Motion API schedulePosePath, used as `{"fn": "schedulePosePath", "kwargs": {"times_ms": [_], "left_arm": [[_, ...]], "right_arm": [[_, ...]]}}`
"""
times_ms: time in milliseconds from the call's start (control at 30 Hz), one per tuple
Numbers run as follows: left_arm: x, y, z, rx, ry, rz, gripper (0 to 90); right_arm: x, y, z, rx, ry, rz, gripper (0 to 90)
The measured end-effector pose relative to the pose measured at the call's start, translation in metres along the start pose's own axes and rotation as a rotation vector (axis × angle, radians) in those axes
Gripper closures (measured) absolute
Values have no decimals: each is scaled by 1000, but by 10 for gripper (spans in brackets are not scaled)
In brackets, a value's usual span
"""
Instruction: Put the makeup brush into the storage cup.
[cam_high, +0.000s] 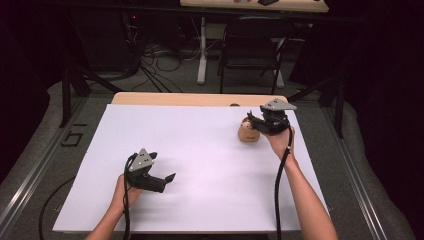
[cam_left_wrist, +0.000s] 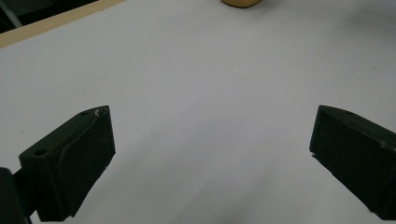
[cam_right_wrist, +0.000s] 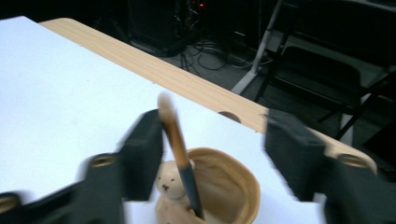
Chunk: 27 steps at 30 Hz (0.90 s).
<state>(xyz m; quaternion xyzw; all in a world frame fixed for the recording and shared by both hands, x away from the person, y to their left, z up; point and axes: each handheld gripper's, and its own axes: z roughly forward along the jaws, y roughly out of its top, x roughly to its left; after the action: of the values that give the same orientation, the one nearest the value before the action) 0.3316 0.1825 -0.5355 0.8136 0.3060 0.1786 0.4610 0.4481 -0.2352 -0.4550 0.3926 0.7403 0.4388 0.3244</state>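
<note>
White sheeting (cam_high: 210, 165) is covering most of the pale wooden bench (cam_high: 200, 98), whose far edge is showing beyond it. Lying low at the near left, the left hand-held gripper (cam_high: 165, 166) is spreading its jaws wide over bare sheet. At the far right, the right hand-held gripper (cam_right_wrist: 212, 149) is hanging released over a small tan wooden holder with a bear face (cam_right_wrist: 219, 191), its jaws straddling a brown-and-black stick (cam_right_wrist: 180, 158) standing in the holder; one jaw is just beside the stick.
</note>
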Motion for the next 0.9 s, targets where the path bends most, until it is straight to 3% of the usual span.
{"fn": "schedulePosePath", "kwargs": {"times_ms": [67,167,400,800,900], "left_arm": [[0,1,-1,-6,4,1,1],[0,1,-2,-12,6,1,1],[0,1,-5,-27,18,1,1],[3,-1,-18,-64,40,-9,1],[4,-3,-21,-79,46,-13,1]], "right_arm": [[0,0,-3,6,15,2,228],[0,-2,-8,15,37,8,146],[4,-10,-24,7,83,-2,38],[26,-24,-40,-38,155,-26,1],[30,-29,-44,-56,177,-5,0]]}}
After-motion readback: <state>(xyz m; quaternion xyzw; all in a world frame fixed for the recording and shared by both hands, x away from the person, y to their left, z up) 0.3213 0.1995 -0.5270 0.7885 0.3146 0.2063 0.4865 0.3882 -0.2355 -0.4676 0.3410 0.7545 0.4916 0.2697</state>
